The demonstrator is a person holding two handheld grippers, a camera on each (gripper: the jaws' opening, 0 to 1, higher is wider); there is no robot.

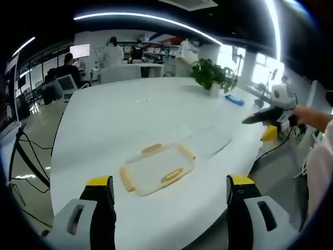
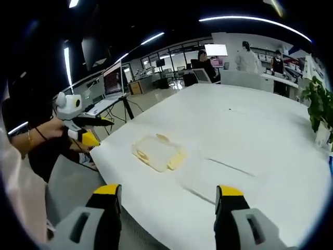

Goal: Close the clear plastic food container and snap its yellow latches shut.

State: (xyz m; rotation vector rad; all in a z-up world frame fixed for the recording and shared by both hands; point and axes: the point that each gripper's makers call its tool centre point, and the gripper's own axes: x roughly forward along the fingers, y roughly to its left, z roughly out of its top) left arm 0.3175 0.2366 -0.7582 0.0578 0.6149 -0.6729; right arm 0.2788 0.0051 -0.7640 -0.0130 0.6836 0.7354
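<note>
Both claws are wide apart and holding nothing: the left gripper [image 1: 170, 194] hangs over the near edge of the big white table [image 1: 119, 120], the right gripper [image 2: 169, 204] over its own edge. Nothing sits between either one and the clear container [image 1: 157, 169], which lies flat near the table edge, see-through with its yellow latches [image 1: 171, 176] sticking outward. Just beside it there's a clear flat sheet or lid [image 2: 221, 179], hard to tell which. Farther back are a potted plant [image 1: 212, 75] and a blue object [image 1: 234, 99], then people at desks [image 1: 112, 52].

Container [image 1: 157, 170] lies on table [image 1: 119, 125] beyond open left claw [image 1: 170, 192].
</note>
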